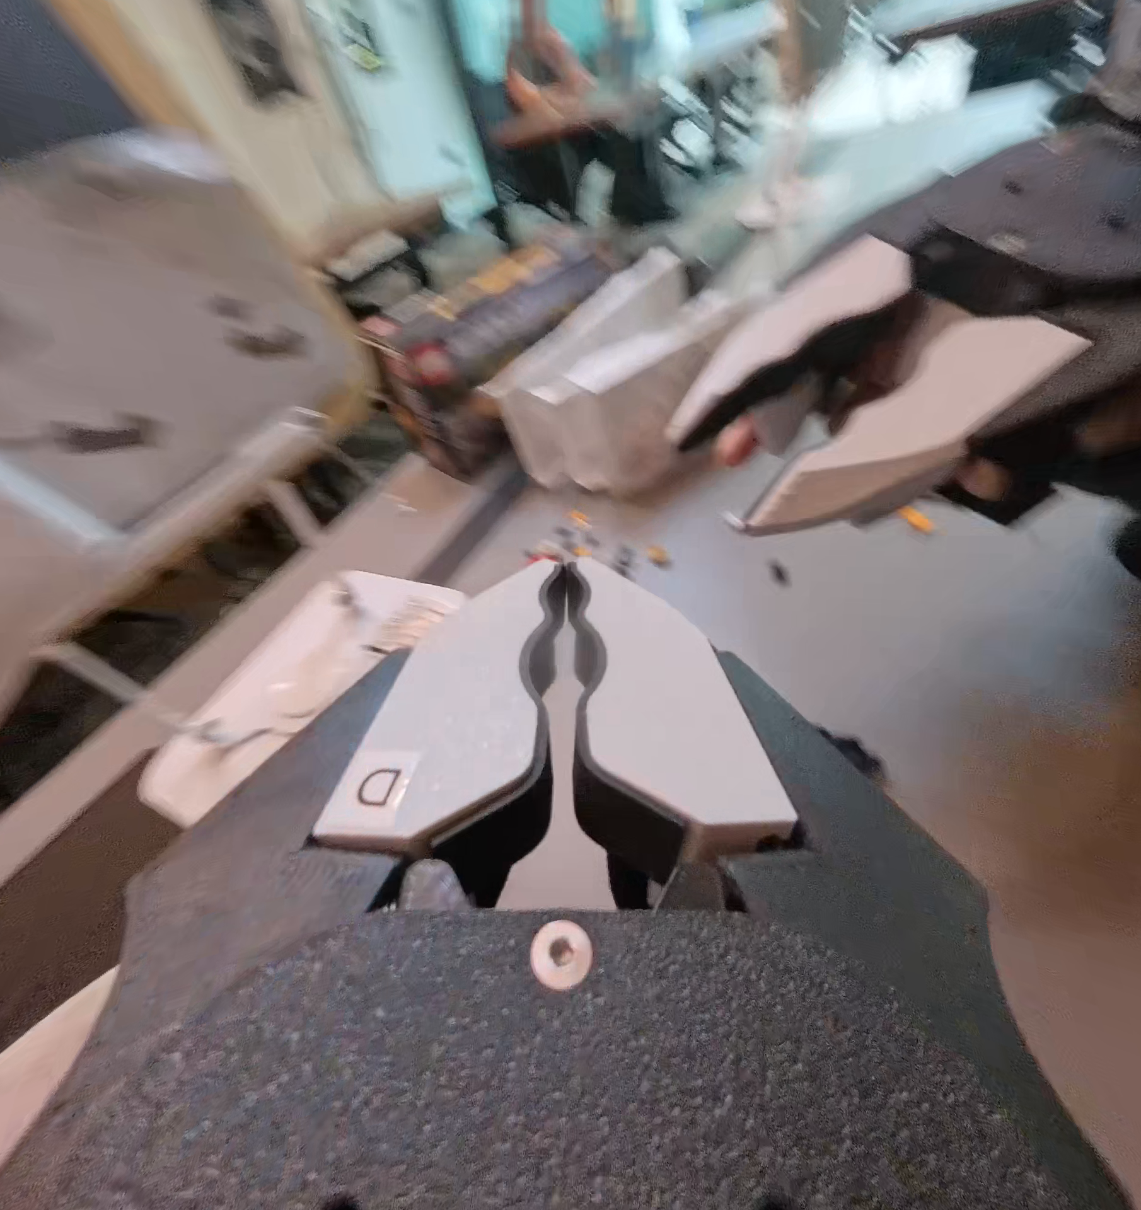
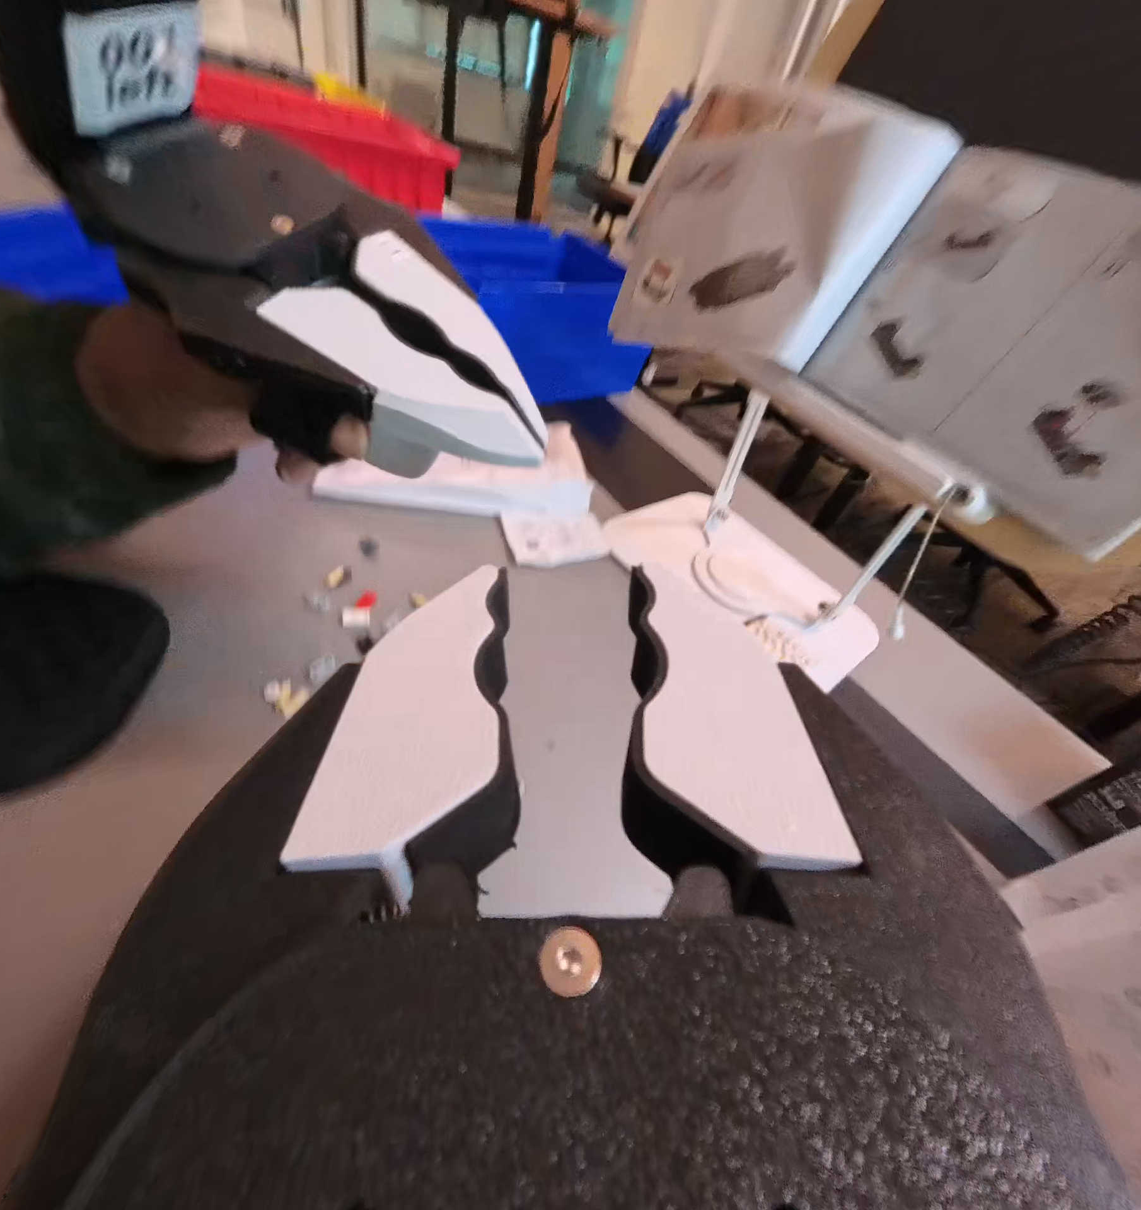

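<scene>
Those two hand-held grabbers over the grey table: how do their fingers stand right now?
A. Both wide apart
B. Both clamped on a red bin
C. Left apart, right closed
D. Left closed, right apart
D: the left gripper has its fingertips touching, while the right gripper shows bare grey table between its fingers.

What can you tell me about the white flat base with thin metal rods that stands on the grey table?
The white base is a flat, rounded plate that looks like plastic, lying near the far edge of the grey table. A raised ring is moulded into its top. Two thin pale rods rise from it at a tilt toward a blurred white panel above, and a thin cord with a small end piece hangs beside one rod. A small white sheet lies next to it. The right gripper, fingers open and empty, is close in front of it.
</scene>
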### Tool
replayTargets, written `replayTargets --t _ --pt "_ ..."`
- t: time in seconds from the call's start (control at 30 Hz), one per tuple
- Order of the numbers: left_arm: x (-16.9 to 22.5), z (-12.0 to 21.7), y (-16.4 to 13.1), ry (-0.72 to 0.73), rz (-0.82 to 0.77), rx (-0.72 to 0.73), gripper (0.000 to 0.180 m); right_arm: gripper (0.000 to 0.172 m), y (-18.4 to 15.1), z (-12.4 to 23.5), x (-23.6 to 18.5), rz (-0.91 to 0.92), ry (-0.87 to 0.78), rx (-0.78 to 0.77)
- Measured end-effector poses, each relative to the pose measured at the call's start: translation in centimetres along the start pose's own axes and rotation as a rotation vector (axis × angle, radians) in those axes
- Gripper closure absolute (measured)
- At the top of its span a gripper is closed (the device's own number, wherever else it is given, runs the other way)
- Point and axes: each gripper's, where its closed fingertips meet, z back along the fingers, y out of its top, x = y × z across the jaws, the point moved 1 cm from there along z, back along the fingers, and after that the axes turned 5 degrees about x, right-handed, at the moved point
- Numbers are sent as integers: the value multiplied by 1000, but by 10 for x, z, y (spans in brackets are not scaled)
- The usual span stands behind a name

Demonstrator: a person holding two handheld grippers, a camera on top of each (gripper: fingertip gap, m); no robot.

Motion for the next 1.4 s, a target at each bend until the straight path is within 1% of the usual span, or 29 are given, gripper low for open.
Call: replayTargets --t 0.07,0.13,0.17,0.2,0.3,0.4,0.5,0.7,0.8,0.93,1.4 --pt "-36 20 21 216 14 73 180 148 28 -8 6 -42 -52 60" --pt "-66 44 33 416 34 105 180 163 49 -19 12 -30 -104 87" --pt "-78 55 37 492 42 115 180 169 58 -25 14 -23 -124 92" --pt "-87 63 38 546 46 110 180 172 66 -32 15 -32 -135 91" --pt "-112 79 28 660 59 38 180 172 82 -59 16 -48 -164 61" --pt "-128 85 13 703 89 -9 180 172 81 -87 16 -45 -203 0" --pt "-138 87 -1 727 115 -41 180 172 73 -112 15 -48 -248 -42" --pt "-153 83 -30 764 197 -80 180 172 63 -140 8 -49 -280 -69" --pt "-158 81 -38 777 216 -90 180 172 63 -145 6 -46 -284 -69" --pt "-160 81 -41 778 223 -88 180 172 60 -150 5 -44 -291 -77" --pt "-160 84 -36 783 198 -72 180 172 62 -153 1 -18 -290 -67"
